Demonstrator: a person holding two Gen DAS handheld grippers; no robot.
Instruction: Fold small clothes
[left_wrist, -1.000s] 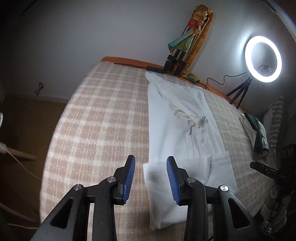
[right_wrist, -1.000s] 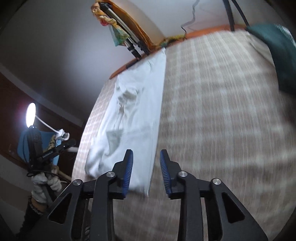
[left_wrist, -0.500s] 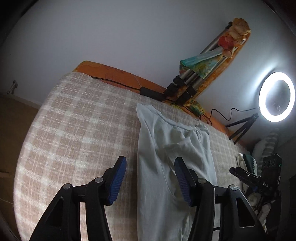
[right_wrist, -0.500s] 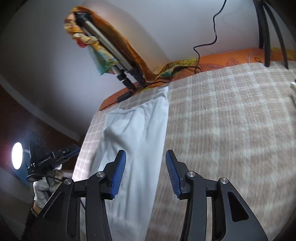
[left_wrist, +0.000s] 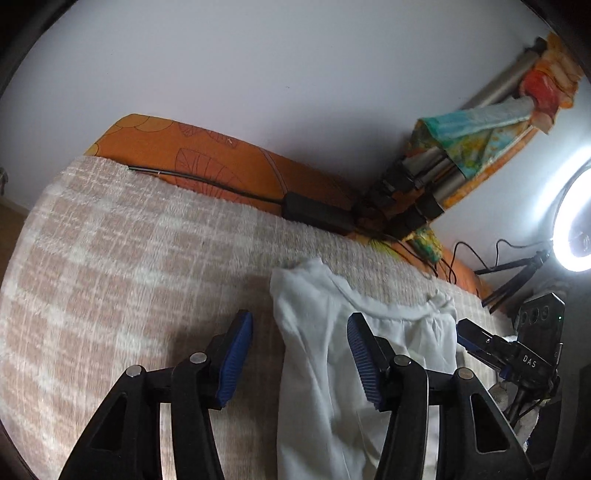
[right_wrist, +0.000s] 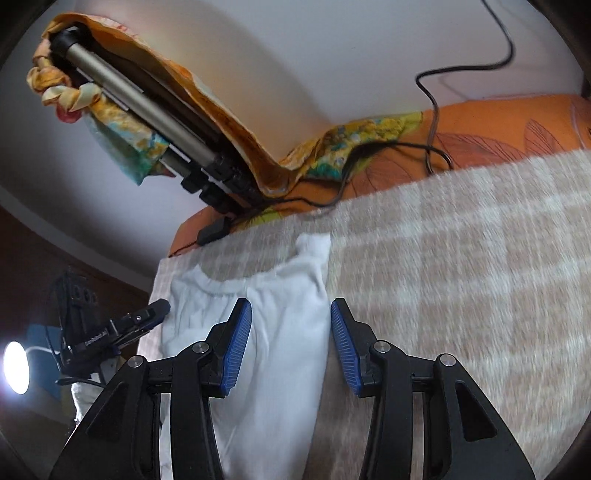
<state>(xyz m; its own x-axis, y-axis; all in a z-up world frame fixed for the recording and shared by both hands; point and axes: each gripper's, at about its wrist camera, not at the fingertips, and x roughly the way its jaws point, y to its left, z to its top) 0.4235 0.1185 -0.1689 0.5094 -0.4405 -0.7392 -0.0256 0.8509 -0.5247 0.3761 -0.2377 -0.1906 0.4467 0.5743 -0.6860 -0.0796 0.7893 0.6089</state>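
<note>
Progress is looking partial: white garment (left_wrist: 354, 373) is lying flat on the checked bedspread (left_wrist: 122, 280), already narrowed into a long strip with its neckline end near the orange headboard edge (left_wrist: 207, 162). Left gripper (left_wrist: 300, 363) is sitting half open, nothing clamped, jaws straddling the strip's left edge; they've just been opening. Right gripper (right_wrist: 291, 347) is also half open and empty, having just been opening, jaws straddling the strip's right edge. Both are hovering over the collar end (contact with cloth: can't tell). What's left, judging from this: pinching the top corners and folding the strip lengthwise down into a compact packet.
</note>
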